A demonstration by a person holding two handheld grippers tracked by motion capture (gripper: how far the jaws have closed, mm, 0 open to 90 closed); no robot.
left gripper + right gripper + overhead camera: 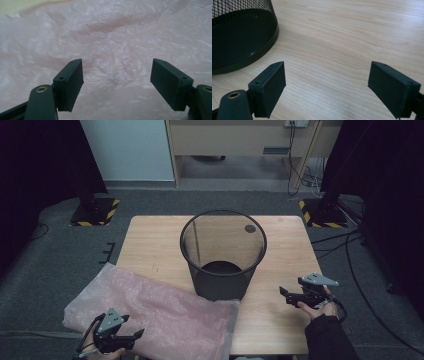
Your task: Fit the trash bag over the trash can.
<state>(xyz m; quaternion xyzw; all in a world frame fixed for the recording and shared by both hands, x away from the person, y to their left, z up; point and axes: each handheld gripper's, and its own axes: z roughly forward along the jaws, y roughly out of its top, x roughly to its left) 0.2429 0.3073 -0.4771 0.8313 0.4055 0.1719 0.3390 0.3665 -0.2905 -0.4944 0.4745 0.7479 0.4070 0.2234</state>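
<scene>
Wooden table [280, 320]: pink plastic bag [160, 312] drapes over its front-left corner, directly beneath the left gripper [134, 336], jaws released, nothing grasped. Right gripper [284, 294], released, idles near the mesh bin [222, 255].

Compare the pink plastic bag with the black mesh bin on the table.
The pink plastic bag lies flat and crumpled; the black mesh bin stands upright and rigid. The bag is pale, translucent film and overhangs the table edge; the bin is dark wire mesh, wholly on the table. Both let light through.
</scene>
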